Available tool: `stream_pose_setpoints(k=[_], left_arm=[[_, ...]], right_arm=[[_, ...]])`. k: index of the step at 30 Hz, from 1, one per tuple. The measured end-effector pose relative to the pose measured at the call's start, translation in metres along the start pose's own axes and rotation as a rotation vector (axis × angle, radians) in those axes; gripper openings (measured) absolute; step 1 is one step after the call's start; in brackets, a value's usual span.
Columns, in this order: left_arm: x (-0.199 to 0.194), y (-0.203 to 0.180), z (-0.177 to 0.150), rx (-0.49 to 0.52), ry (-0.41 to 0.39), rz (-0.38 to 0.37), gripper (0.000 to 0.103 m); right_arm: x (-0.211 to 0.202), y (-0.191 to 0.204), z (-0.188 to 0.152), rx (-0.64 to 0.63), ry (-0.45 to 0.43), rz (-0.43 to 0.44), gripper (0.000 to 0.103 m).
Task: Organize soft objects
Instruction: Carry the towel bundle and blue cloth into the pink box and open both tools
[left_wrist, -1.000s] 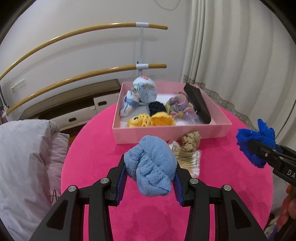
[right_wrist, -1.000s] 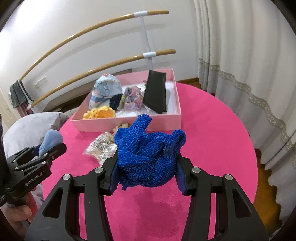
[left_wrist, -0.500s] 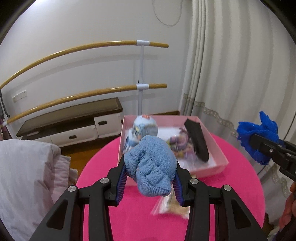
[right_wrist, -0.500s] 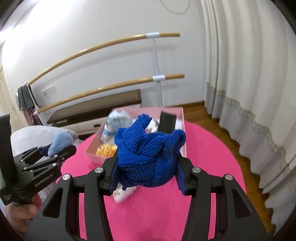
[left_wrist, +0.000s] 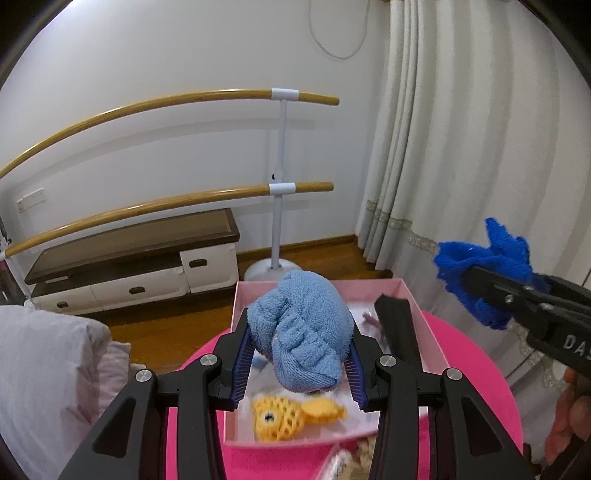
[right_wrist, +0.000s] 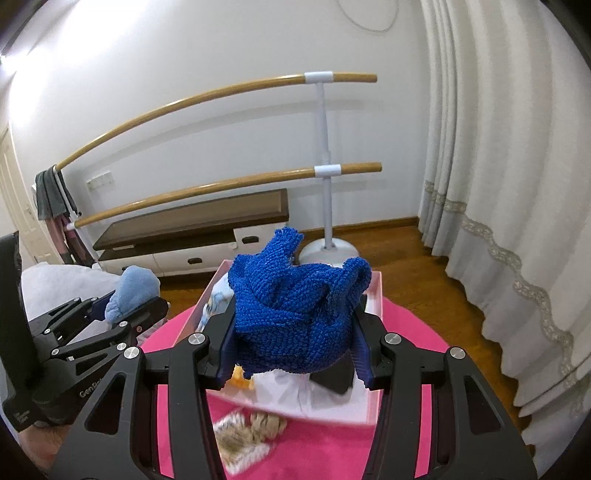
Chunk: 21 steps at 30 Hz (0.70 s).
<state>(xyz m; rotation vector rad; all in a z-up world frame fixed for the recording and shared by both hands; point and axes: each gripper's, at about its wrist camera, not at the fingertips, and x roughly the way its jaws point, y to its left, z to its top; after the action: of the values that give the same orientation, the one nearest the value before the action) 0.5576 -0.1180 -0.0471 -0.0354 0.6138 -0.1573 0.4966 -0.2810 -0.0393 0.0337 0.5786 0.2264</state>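
Carrying both bundles above the shallow pink cardboard box (left_wrist: 417, 295): left gripper (left_wrist: 298, 363) clamps the light-blue terry towel (left_wrist: 301, 332), right gripper (right_wrist: 293, 356) clamps the royal-blue knitted cloth (right_wrist: 295, 306). I'd lower into bare corners before releasing.

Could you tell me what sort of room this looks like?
Probably a room in a home, perhaps a bedroom used for dance practice: a freestanding double ballet barre, a low drawer cabinet by the wall, long curtains and a wood floor.
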Motion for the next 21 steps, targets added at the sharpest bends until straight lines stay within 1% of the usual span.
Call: stream_pose_setpoints(k=[7,12,17,21], left_arm=[[0.063,-0.002,0.032,0.006,0.044,-0.004,0.04],[0.097,-0.002,0.045,0.003,0.067,-0.006,0.04],[0.13,-0.005,0.056,0.006,0.091,-0.011,0.041],[0.153,-0.006,0.058,0.007,0.117,-0.017,0.041]], right_arm=[[0.052,-0.01,0.019,0.013,0.072,0.005,0.047],[0.084,-0.02,0.021,0.024,0.118,0.006,0.047],[0.106,-0.026,0.021,0.035,0.152,0.008,0.048],[0.127,-0.031,0.021,0.045,0.185,0.013,0.048]])
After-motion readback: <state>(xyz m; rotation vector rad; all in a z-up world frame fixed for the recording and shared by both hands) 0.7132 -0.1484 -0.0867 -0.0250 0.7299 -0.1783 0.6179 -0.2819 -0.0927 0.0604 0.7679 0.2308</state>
